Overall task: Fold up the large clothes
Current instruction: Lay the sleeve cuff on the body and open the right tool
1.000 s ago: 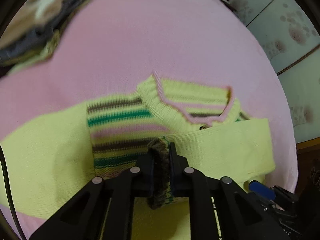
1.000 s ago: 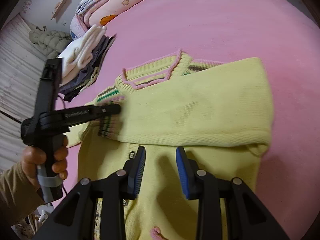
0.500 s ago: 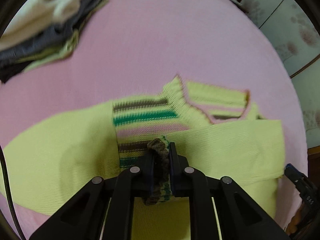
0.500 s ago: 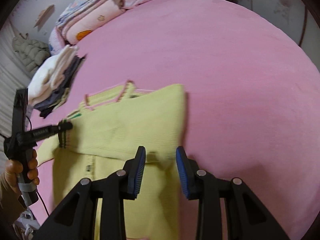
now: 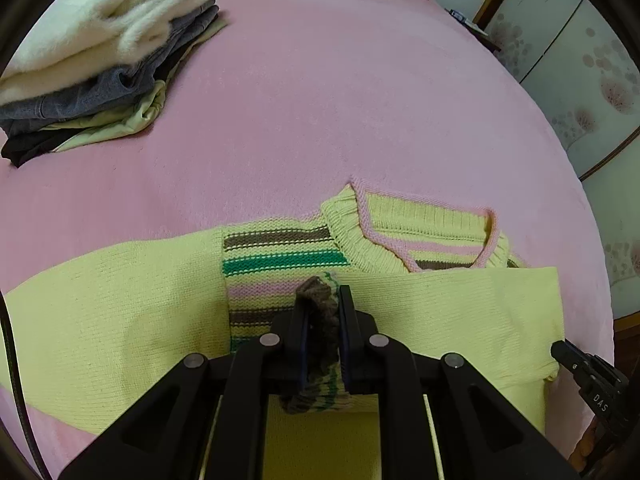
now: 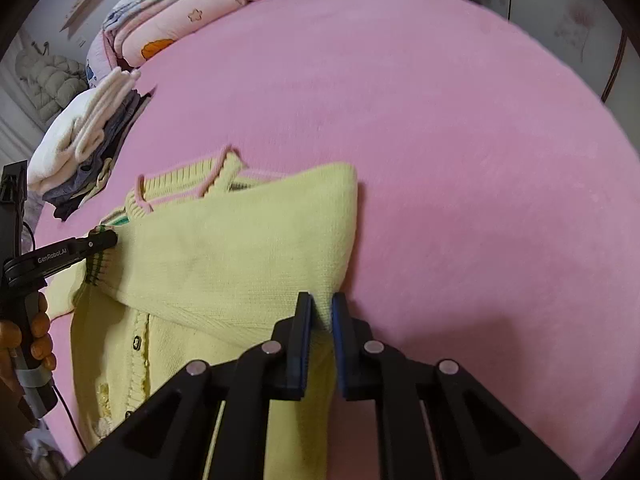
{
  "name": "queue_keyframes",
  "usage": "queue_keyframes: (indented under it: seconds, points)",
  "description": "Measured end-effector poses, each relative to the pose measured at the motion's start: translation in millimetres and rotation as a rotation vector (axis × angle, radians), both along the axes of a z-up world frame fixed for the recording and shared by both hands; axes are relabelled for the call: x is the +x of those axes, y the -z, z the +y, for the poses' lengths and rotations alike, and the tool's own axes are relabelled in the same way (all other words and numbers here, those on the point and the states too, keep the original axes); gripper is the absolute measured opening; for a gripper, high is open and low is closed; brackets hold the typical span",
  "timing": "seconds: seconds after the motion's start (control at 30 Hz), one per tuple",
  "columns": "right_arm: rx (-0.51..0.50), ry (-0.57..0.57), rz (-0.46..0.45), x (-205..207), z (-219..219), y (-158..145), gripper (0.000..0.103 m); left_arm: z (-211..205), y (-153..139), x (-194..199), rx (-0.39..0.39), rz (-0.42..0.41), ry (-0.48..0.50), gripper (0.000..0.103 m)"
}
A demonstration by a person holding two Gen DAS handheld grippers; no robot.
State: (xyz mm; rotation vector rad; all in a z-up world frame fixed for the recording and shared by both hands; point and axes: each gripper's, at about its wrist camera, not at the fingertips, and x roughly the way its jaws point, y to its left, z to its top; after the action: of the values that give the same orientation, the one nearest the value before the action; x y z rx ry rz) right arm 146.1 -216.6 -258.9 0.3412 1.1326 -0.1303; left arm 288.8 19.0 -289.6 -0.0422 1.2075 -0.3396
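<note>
Clothes stack [image 5: 100, 56] left; bedspread [image 5: 340, 100] open.

The left black two-finger tool [image 5: 322, 332] has its fingers pressed tight on a bunched striped knit cuff [image 5: 316, 300], reaching level. The bare left hand [image 6: 30, 344] wraps its handle from below. The right black tool [image 6: 321, 316] with blue pads [image 6: 339, 316] pinches a fold of yellow knit sleeve [image 6: 240, 256].

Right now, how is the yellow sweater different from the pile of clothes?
The yellow sweater lies spread on the pink bed, half folded; the pile of clothes is already stacked. The left gripper and the right gripper pinch the sweater; nothing touches the pile. Both rest on the bed.
</note>
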Motion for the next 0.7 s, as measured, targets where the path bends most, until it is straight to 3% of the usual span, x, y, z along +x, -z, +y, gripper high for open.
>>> queue_keyframes:
  seconds: [0.13,0.23,0.3,0.33,0.37,0.4,0.53,0.57,0.6,0.7]
  points:
    - [-0.025,0.018,0.065,-2.5,-7.9,15.6,0.006,-0.9,17.8,0.0,0.043,0.027,0.011,0.013]
    - [0.010,0.008,0.056,0.3,-11.9,5.7,0.007,-3.6,10.6,1.0,0.038,0.036,0.016,0.020]
    - [0.039,0.010,0.026,3.2,-16.1,-6.8,0.010,-2.8,4.5,1.9,0.018,0.050,0.011,0.044]
    - [0.054,0.010,0.007,4.8,-19.2,-12.0,0.018,-1.7,-0.7,1.2,0.005,0.045,0.001,0.048]
    - [0.063,0.008,-0.011,8.6,-21.4,-16.4,0.029,-0.7,-5.1,0.1,-0.003,0.029,-0.007,0.050]
    - [0.057,0.006,-0.021,13.6,-22.8,-18.6,0.032,-0.3,-9.7,-1.1,-0.004,0.010,-0.014,0.050]
    - [-0.021,-0.002,-0.058,37.8,-24.9,-22.6,0.032,-1.7,-25.3,-4.0,0.000,-0.061,-0.034,0.049]
    - [-0.030,-0.011,-0.069,46.9,-24.6,-22.9,0.032,-2.7,-31.2,-5.4,-0.004,-0.084,-0.040,0.044]
    - [-0.043,-0.020,-0.057,53.5,-23.8,-21.4,0.032,-3.5,-34.9,-5.3,-0.009,-0.102,-0.038,0.039]
    - [-0.055,-0.039,0.020,71.2,-23.7,-6.3,0.032,-11.3,-36.5,-4.0,-0.003,-0.116,-0.018,0.038]
